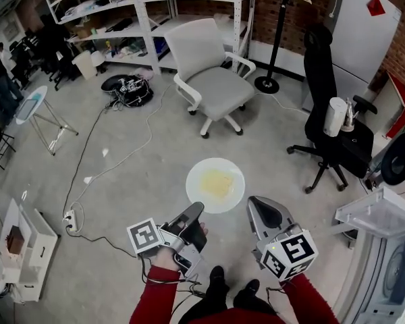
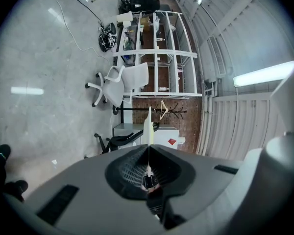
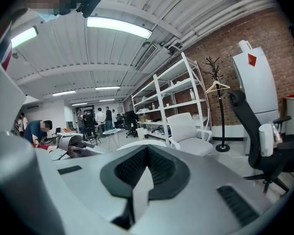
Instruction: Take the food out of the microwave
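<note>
Seemingly the fetching is already done. Nearest, below the red sleeves, the left gripper [image 1: 196,210] is turned on its side and clamped on the near rim of the white plate [image 1: 219,162]; in its own view the rim shows as a thin pale line nipped in the seam of the jaws. The right gripper [image 1: 255,204] sits just beside the plate's right edge, its jaws parted by a narrow wedge with nothing pinched that I can make out. The yellow food [image 1: 216,183] lies on the plate, which hangs over bare floor [image 1: 135,154], well clear of any appliance.

I judge the step in hand to be the carry, so the next move calls for a level plate and a desk to set it on, though none shows nearby.

A white appliance [image 1: 381,214], cut off at the right edge, may be the microwave; I cannot tell. Farther off stand a white chair [image 1: 212,79], a black chair [image 1: 327,113] and shelves [image 1: 142,5]. What the food is stays unclear.
</note>
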Demonstrator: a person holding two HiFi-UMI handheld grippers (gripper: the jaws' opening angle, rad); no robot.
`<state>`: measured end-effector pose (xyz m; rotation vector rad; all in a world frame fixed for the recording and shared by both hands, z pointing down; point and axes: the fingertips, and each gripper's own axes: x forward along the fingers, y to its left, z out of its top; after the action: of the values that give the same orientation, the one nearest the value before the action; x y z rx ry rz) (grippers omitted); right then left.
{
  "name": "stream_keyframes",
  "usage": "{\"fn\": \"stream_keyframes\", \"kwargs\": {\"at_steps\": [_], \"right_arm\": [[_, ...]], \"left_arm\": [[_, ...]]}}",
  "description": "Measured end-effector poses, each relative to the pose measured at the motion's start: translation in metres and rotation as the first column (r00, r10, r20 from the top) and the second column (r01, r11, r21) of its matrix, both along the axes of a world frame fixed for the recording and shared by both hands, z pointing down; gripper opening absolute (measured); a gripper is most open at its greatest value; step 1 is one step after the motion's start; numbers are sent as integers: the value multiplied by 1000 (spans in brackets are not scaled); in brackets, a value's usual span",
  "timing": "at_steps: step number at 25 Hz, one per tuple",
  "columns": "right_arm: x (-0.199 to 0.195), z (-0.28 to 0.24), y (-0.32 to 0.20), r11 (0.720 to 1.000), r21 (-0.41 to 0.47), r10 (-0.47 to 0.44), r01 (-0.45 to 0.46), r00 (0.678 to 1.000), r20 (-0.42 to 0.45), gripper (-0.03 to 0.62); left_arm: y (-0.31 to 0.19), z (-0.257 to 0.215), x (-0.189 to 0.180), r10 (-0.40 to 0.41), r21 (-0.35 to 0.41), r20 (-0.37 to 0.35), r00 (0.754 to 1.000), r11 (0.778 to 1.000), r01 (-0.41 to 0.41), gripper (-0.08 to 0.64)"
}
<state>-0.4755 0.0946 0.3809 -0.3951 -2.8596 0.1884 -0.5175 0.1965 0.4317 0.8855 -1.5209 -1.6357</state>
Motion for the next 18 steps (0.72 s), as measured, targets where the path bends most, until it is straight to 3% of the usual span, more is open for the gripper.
{"fn": "stream_keyframes", "kwargs": {"at_steps": [18], "right_arm": [[-7,2,19,999,28,-33,33,999,3,9]], "left_arm": [[18,1,-6,-39,6,-5,999,999,39,17]]}}
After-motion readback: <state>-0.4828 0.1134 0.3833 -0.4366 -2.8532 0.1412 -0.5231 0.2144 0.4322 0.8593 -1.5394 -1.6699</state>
